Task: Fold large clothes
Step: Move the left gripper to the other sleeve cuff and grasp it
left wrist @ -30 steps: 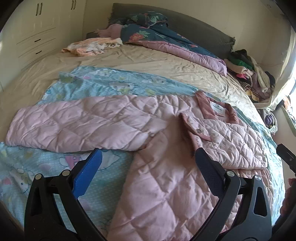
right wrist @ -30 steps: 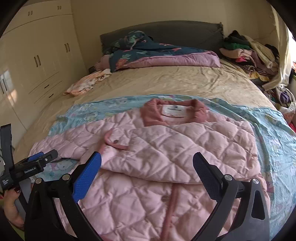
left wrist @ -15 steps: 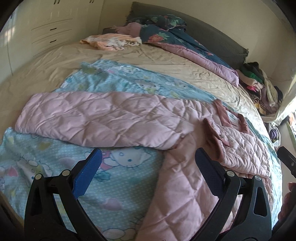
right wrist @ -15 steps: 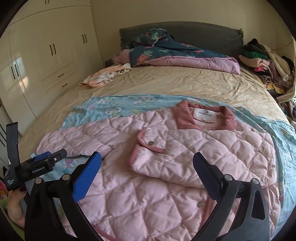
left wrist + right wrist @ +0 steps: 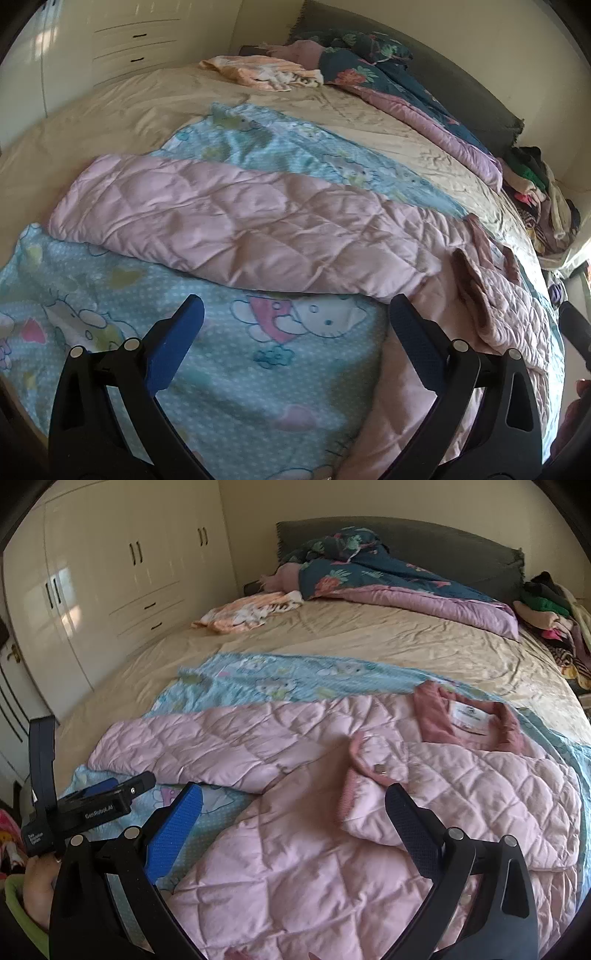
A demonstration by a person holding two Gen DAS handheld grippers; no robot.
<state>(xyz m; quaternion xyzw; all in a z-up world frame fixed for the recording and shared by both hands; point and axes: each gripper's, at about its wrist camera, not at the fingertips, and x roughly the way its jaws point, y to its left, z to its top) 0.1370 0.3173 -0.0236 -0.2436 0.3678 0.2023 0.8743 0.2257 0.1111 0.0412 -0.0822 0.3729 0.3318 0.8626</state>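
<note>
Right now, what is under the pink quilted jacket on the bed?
The jacket lies on a blue cartoon-print blanket, which shows around its outstretched sleeve. Under that is the beige bedsheet. What lies beneath the jacket's body is covered.

A: What changed over that second?
B: The left gripper (image 5: pixel 295 325) swung left, from above the pink quilted jacket (image 5: pixel 258 229) to the blue cartoon blanket (image 5: pixel 277 387).
A: And the right gripper (image 5: pixel 293 812)?
B: It drifted left too, toward the outstretched sleeve (image 5: pixel 207 746).
</note>
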